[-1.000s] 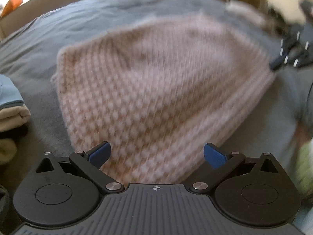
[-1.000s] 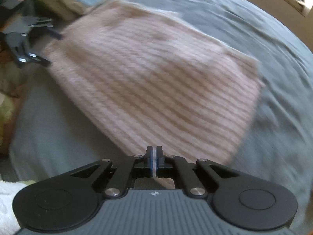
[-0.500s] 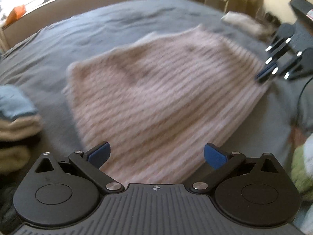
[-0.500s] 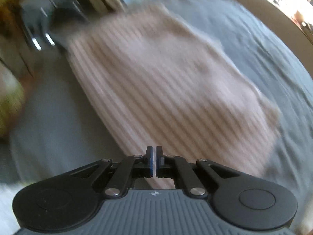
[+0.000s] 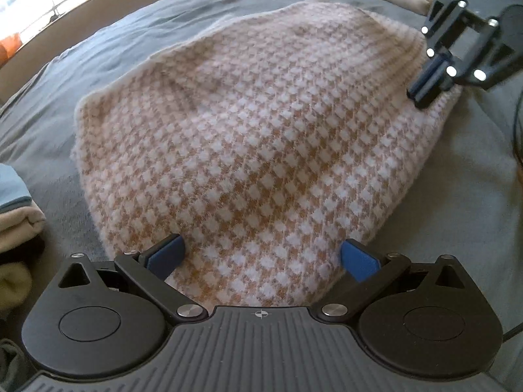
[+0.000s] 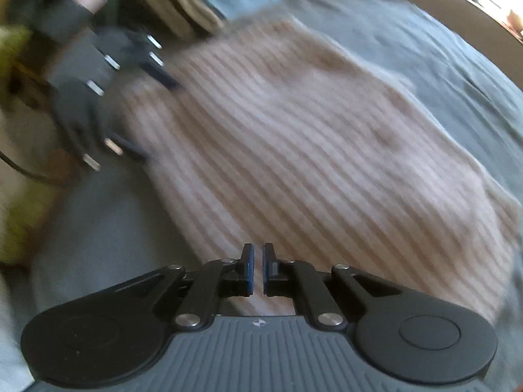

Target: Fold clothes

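1. A home bedroom; a wide grey bedsheet [image 5: 137,52] covers a soft mattress across both views.
2. A low brown bed frame [image 5: 98,13] rims the far edge.
3. Folded clothes [image 5: 16,209] are stacked at the left; a pink-and-tan knit garment [image 5: 261,137] lies spread on the sheet.
4. Bright daylight enters at the far left.

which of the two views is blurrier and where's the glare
Right wrist view: motion-smeared, the knit sweater reads as stripes, the left tongs streaked. Left wrist view: sharper, checks crisp on the sweater. Blown-out window light sits top left there, top right in the right wrist view.
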A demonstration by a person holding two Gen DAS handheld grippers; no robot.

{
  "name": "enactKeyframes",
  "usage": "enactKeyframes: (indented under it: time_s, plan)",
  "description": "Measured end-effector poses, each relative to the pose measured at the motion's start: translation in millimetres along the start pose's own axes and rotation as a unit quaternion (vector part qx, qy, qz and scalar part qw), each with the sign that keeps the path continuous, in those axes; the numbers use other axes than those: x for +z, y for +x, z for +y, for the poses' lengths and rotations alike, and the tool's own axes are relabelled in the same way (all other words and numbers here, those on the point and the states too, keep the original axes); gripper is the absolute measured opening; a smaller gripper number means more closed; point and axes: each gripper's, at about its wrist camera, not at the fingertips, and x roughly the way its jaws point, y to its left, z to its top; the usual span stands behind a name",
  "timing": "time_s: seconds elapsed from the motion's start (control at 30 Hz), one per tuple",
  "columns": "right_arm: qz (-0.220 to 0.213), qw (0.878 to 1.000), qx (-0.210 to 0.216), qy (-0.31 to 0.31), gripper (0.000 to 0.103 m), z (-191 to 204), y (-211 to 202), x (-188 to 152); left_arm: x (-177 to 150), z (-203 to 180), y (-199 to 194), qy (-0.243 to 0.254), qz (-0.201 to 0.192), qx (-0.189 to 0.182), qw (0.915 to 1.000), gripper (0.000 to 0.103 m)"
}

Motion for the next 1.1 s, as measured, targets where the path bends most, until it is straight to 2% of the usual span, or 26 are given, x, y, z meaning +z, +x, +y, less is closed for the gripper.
enactKeyframes:
  time_s: [0.07, 0.13, 0.27, 0.33, 0.43, 0.47, 0.53, 0.57, 0.7, 0.83, 0.9, 1.0, 1.1]
  plan:
    - [-0.004, 1.000, 0.007, -0.003, 0.009, 3, 13, -6, -2, 2, -5, -0.006, 0.001, -0.002, 1.0000, 0.103]
    - [-0.002, 1.000, 0.007, 0.009, 0.009, -1, 29, -18, -2, 6, -12, -0.015, 0.000, -0.011, 0.9998, 0.102]
    - [0.018, 0.997, 0.024, 0.066, 0.009, -9, 19, -7, -1, 20, -33, -0.048, -0.024, -0.039, 0.9978, 0.102]
    - [-0.005, 0.998, 0.021, 0.060, 0.010, 1, 10, -4, 0, 26, -42, -0.069, -0.042, -0.050, 0.9955, 0.102]
    - [-0.036, 0.997, 0.047, 0.059, 0.010, 14, 7, 4, 8, 29, -40, -0.093, -0.055, -0.046, 0.9931, 0.102]
    - [-0.034, 0.997, 0.045, 0.047, 0.010, 19, 13, 5, 10, 29, -36, -0.098, -0.056, -0.043, 0.9927, 0.102]
    - [-0.003, 1.000, 0.010, 0.003, 0.009, 33, 38, 0, 10, 28, -26, -0.109, -0.052, -0.035, 0.9921, 0.102]
    - [-0.001, 1.000, 0.003, -0.003, 0.009, 34, 39, 1, 9, 29, -21, -0.116, -0.046, -0.032, 0.9917, 0.102]
    - [-0.005, 1.000, 0.002, 0.011, 0.009, 34, 24, 19, 6, 28, -19, -0.118, -0.052, -0.023, 0.9914, 0.102]
    - [-0.058, 0.997, -0.020, 0.057, 0.010, 16, 4, 35, 7, 29, -24, -0.125, -0.060, -0.016, 0.9902, 0.102]
    - [-0.046, 0.996, -0.045, 0.055, 0.010, 10, 20, 35, 8, 31, -22, -0.133, -0.065, -0.010, 0.9889, 0.102]
    - [-0.046, 0.996, -0.052, 0.047, 0.010, 7, 34, 28, 9, 37, -17, -0.152, -0.064, 0.000, 0.9864, 0.102]
    - [-0.042, 0.996, -0.057, 0.055, 0.010, 6, 24, 38, 9, 39, -17, -0.160, -0.067, 0.002, 0.9849, 0.102]
